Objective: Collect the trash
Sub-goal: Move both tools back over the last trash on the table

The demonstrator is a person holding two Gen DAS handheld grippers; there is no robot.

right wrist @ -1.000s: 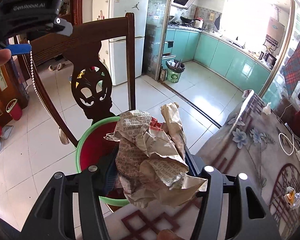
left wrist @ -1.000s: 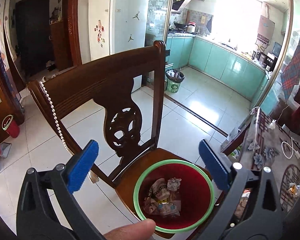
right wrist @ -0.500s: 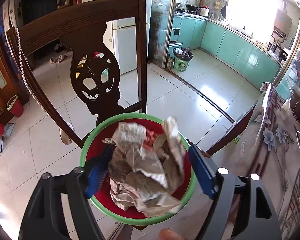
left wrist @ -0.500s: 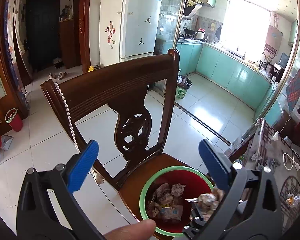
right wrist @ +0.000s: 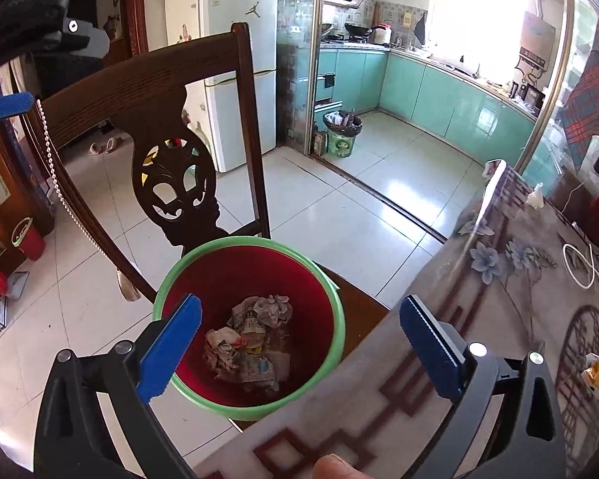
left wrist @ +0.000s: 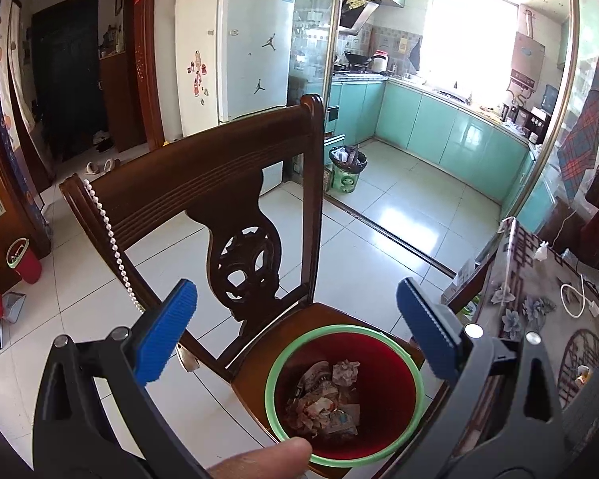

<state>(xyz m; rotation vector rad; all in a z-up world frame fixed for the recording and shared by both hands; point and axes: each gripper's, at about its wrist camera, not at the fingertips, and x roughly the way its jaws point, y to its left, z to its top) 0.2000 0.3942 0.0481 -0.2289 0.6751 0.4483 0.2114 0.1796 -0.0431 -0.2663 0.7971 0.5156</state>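
Note:
A red bin with a green rim (right wrist: pixel 203 256) stands on the seat of a dark wooden chair (right wrist: pixel 139 80). Crumpled newspaper trash (right wrist: pixel 255 339) lies at its bottom. My right gripper (right wrist: pixel 299 343) is open and empty, held above the bin. In the left wrist view the same bin (left wrist: pixel 275 363) and its trash (left wrist: pixel 327 399) sit low in the frame. My left gripper (left wrist: pixel 299 331) is open and empty, above and just left of the bin. The left gripper's blue pad shows at the far left of the right wrist view (right wrist: pixel 8 105).
A table with a flowered cloth (right wrist: pixel 499 299) adjoins the chair on the right, with a white cable (right wrist: pixel 579 263) and a small wrapper (right wrist: pixel 597 371) on it. A bead string (left wrist: pixel 112 247) hangs on the chair back. A kitchen bin (left wrist: pixel 347 171) stands beyond.
My right gripper opened and the crumpled newspaper dropped into the red bin. The gripper then rose a little above the bin. My left gripper stayed open, shifting slightly.

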